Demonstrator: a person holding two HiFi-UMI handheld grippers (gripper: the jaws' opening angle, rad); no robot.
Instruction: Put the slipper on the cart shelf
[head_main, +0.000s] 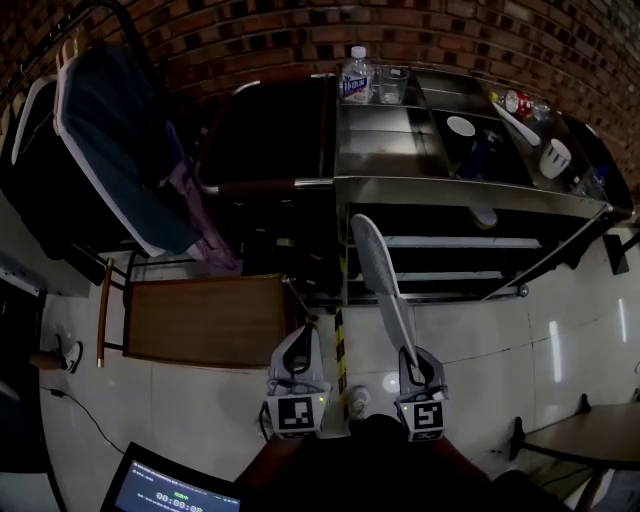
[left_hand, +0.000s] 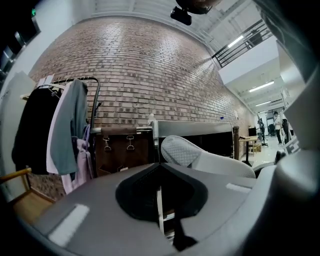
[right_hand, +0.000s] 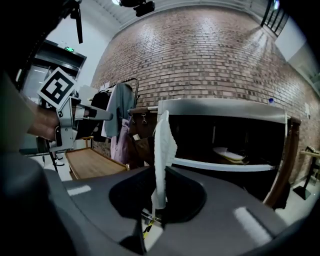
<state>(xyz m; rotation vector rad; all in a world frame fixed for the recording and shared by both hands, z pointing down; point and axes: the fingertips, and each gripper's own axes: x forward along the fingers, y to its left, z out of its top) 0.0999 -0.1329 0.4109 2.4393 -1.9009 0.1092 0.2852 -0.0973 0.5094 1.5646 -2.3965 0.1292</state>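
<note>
A white slipper (head_main: 381, 280) stands on edge in my right gripper (head_main: 411, 362), which is shut on its heel end; the toe points toward the steel cart (head_main: 470, 186). In the right gripper view the slipper (right_hand: 164, 150) rises from between the jaws of that gripper (right_hand: 159, 202), in front of the cart's dark shelves (right_hand: 225, 165). A second pale slipper (right_hand: 228, 154) lies on one shelf. My left gripper (head_main: 299, 350) hangs beside it, shut and holding nothing. In the left gripper view the left gripper (left_hand: 160, 202) shows only a thin slit, and the held slipper (left_hand: 197, 156) appears to the right.
On the cart top stand a water bottle (head_main: 357, 76), a glass (head_main: 392, 85) and cups (head_main: 556, 157). A low wooden table (head_main: 205, 320) sits at the left, a clothes rack with garments (head_main: 125, 150) behind it. A laptop (head_main: 170, 488) is near my feet, a round table (head_main: 590, 428) at the right.
</note>
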